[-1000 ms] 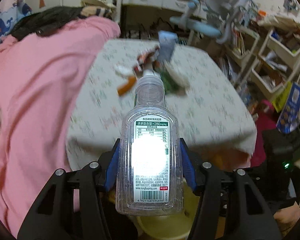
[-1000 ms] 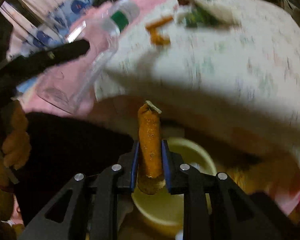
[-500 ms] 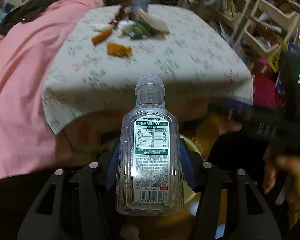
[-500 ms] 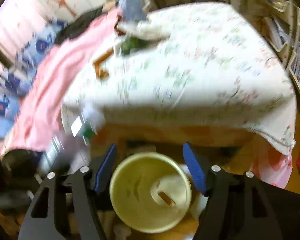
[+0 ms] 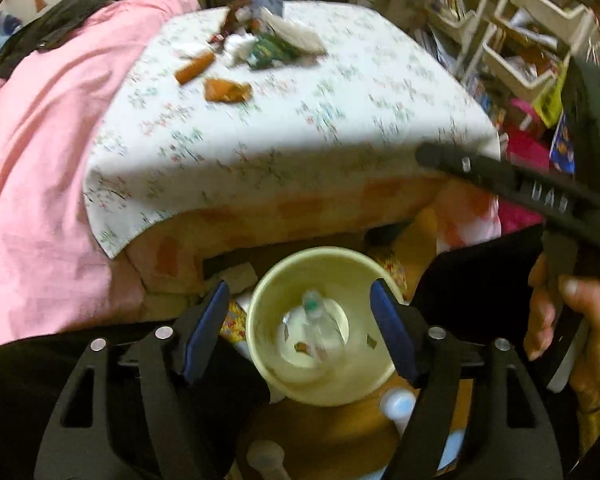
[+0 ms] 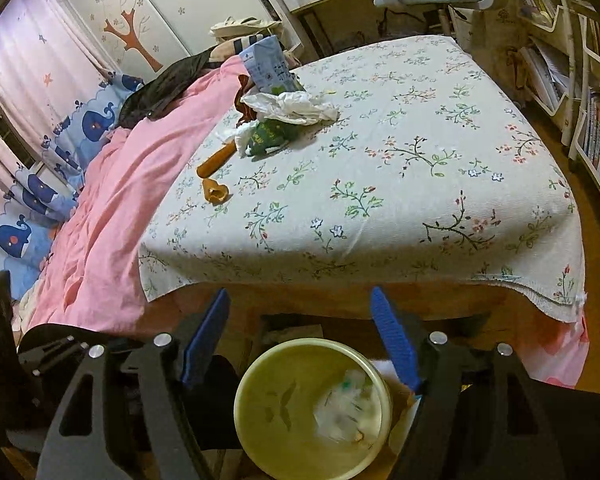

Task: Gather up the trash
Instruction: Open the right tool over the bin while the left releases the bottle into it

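Both grippers hang over a pale yellow bin on the floor at the foot of a bed. The left gripper has its jaws spread and still opening, nothing between the blue pads; a clear plastic bottle with a green neck ring lies blurred inside the bin, among small orange scraps. The right gripper is likewise spread wide and opening, empty.

More trash sits on the floral bedspread, well apart from the bin: an orange stick-shaped wrapper, a crumpled orange piece, white tissue, a green packet and a blue-grey pouch whose print is too small to read. A pink quilt lies beside them. A hand grips the other tool's handle at right. Shelves crowd the right side.
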The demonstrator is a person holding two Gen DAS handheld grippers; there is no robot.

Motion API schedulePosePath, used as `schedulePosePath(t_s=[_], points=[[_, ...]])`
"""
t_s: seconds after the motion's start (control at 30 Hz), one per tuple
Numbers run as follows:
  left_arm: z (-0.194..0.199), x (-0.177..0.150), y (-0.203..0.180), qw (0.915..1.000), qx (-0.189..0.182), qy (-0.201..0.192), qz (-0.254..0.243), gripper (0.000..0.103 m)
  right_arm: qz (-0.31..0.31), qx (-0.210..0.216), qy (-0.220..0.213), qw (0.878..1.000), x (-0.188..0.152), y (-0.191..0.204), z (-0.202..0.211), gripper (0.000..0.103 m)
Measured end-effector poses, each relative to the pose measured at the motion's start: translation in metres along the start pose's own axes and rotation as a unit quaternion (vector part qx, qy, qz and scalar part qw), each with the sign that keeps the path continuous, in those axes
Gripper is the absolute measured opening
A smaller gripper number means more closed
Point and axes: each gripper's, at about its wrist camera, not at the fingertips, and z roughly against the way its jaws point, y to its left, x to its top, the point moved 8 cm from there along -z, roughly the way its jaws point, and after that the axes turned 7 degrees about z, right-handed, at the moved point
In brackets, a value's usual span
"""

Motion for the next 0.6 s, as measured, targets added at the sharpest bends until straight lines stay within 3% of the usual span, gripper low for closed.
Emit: schedulePosePath(t_s=[0.17,0.4,0.6], points=[[0.013,0.018,0.01,0.9994,0.003,-0.031,0.016,0.072,-0.008,0.003,-0.004,1.0,0.0,-0.001,0.001,0.072],[0.033,0.055,0.038,0.9935,0.011,-0.09,0.069,0.075,0.014,-0.013,-0.047,0.999,0.008,0.008,0.011,0.074],[0.042,0.08,0.058,0.9883,0.023,-0.125,0.084,0.075,0.049,-0.029,-0.084,0.995,0.024,0.021,0.018,0.079]])
